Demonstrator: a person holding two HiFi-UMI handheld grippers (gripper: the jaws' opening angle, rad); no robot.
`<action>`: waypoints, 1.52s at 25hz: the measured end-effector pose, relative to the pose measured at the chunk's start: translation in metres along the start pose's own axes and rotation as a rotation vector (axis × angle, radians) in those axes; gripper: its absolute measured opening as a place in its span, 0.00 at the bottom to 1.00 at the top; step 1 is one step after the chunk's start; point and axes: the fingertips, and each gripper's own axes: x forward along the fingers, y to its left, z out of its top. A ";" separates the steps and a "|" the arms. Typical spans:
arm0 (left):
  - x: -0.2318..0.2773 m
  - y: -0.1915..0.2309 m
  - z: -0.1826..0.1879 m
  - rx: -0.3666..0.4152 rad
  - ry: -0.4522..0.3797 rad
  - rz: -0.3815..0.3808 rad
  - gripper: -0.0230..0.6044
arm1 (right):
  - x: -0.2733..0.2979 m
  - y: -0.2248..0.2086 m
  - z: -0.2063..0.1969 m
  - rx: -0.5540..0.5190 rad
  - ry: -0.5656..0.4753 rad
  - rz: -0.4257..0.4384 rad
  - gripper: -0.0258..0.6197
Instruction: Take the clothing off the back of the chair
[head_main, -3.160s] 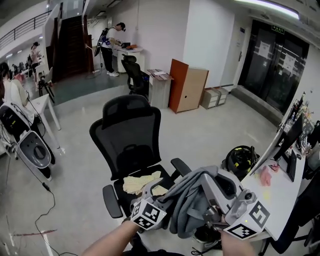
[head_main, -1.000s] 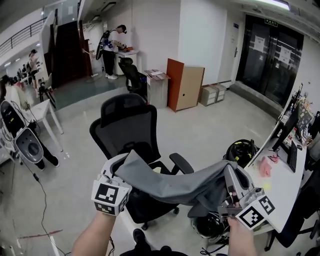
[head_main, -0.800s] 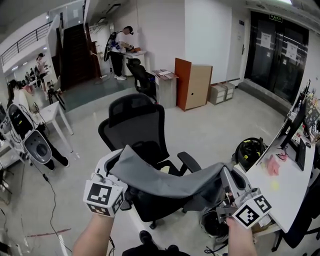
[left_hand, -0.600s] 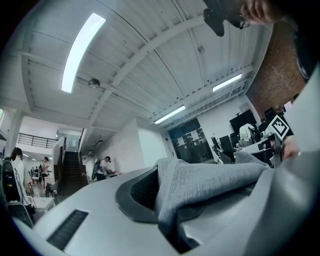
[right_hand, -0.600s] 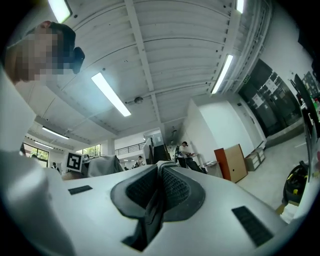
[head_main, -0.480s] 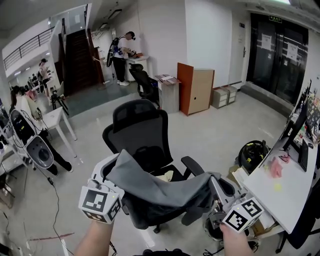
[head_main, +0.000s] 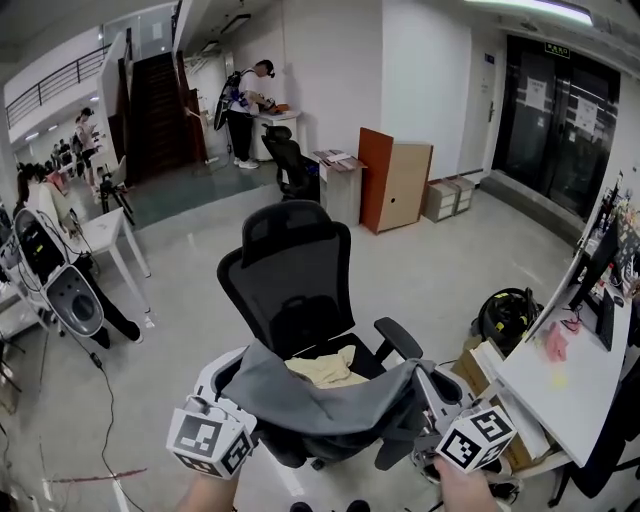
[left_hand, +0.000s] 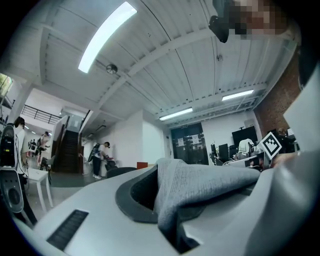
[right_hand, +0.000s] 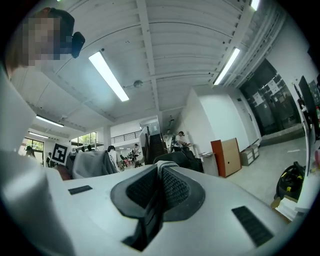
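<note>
A black mesh office chair (head_main: 288, 285) stands in the middle of the floor, its back bare. A grey garment (head_main: 325, 400) hangs stretched between my two grippers, low over the front of the chair's seat. My left gripper (head_main: 238, 368) is shut on the garment's left end, and grey fabric (left_hand: 200, 182) bulges out between its jaws. My right gripper (head_main: 422, 378) is shut on the right end, with a thin fold of the cloth (right_hand: 159, 186) pinched between its pads. A cream cloth (head_main: 322, 368) lies on the seat behind the garment.
A white desk (head_main: 560, 375) runs along the right, with a black and yellow bag (head_main: 505, 315) on the floor beside it. A wooden cabinet (head_main: 395, 182) and a second black chair (head_main: 290, 160) stand behind. A person (head_main: 245, 100) works at the back. A white table (head_main: 100, 225) is at left.
The garment, earlier bunched between the close grippers, is now spread wide. Over the last second both grippers have sunk with it towards the chair's seat.
</note>
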 end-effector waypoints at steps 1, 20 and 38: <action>-0.003 0.006 0.003 0.004 -0.014 -0.008 0.06 | 0.003 0.006 0.001 -0.012 0.000 -0.006 0.09; -0.040 0.015 -0.036 -0.082 -0.048 -0.187 0.06 | -0.048 0.066 0.023 -0.135 -0.041 -0.239 0.09; -0.049 -0.115 -0.085 -0.116 0.153 -0.154 0.06 | -0.156 0.012 -0.024 -0.101 0.004 -0.223 0.09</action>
